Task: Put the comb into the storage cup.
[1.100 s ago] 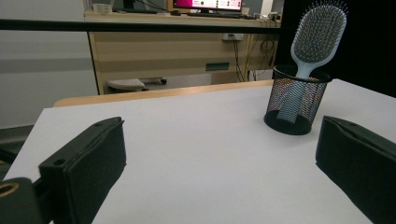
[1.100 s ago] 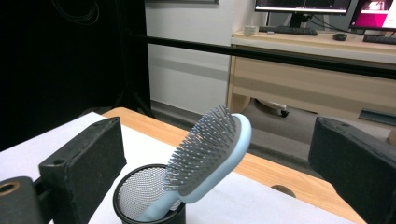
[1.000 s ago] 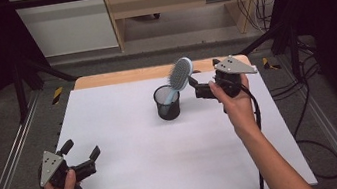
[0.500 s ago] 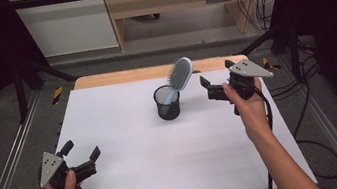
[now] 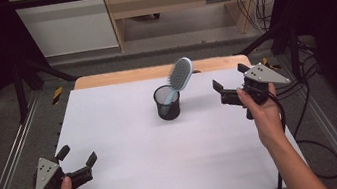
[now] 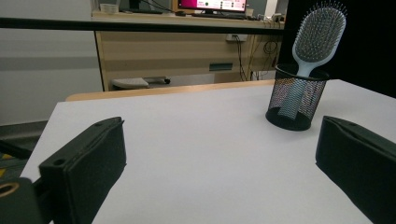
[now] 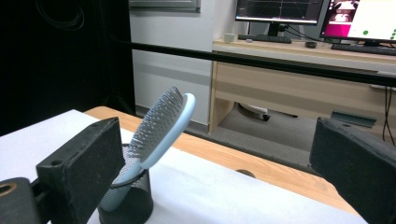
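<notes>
- A black mesh cup (image 5: pixel 168 103) stands upright on the white worktop (image 5: pixel 128 146), a little past its middle toward the far edge.
- A pale blue hairbrush (image 5: pixel 178 77) sits handle-down inside the cup; its oval head sticks out above the rim and leans toward the far right, with the bristles facing left in the high view.
- In the left gripper view the cup (image 6: pixel 296 99) is seen to the right, and the handle of the hairbrush (image 6: pixel 317 39) shows through the mesh, slanting down to the bottom of the cup.
- In the right gripper view the hairbrush (image 7: pixel 163 125) tilts to the right over the cup (image 7: pixel 127 197), resting against its rim.
- The right tongs (image 5: pixel 229 84) are held above the right part of the worktop, to the right of the cup and apart from it, pointing leftward at it; the jaws stand wide with nothing between them.
- The left tongs (image 5: pixel 77 157) hover over the near left corner of the worktop, well apart from the cup, jaws spread wide and holding nothing.
- A strip of bare wood (image 5: pixel 128 75) runs along the far edge of the worktop behind the white surface.
- A wooden desk (image 7: pixel 289 84) with monitors on it stands beyond the worktop in the right gripper view.
</notes>
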